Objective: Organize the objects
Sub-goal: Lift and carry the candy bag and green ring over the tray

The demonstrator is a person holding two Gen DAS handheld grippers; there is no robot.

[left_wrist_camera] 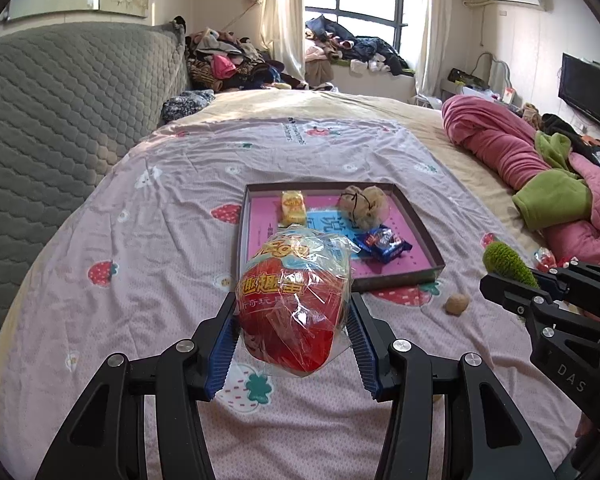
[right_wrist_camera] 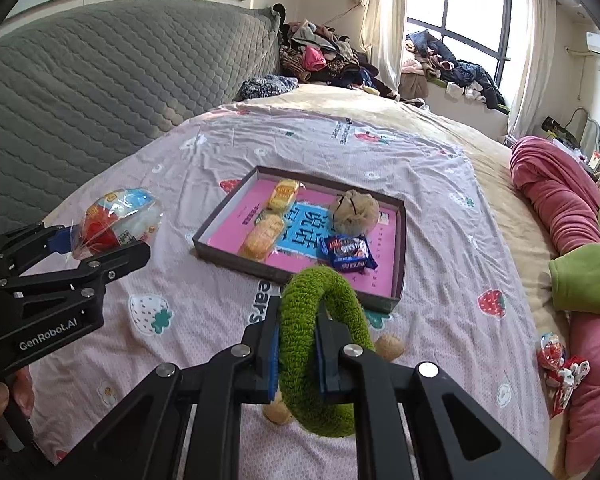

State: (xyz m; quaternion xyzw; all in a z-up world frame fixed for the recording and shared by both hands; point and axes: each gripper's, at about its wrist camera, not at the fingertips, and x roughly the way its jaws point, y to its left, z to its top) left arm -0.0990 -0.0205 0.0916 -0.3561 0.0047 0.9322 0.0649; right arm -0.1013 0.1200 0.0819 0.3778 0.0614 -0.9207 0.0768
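With the left tongs [left_wrist_camera: 294, 344] gripping the egg [left_wrist_camera: 294, 304] and the right tongs [right_wrist_camera: 298, 354] pinching the ring [right_wrist_camera: 324, 344], lower each gently into bare spots of the box [right_wrist_camera: 216, 226].

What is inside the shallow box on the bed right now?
The box holds two yellow snack packs, a beige pouch and a blue wrapped snack. In the left wrist view, the held egg toy covers its near-left corner.

Walnut [right_wrist_camera: 277, 411] (half behind green ring [right_wrist_camera: 324, 344])
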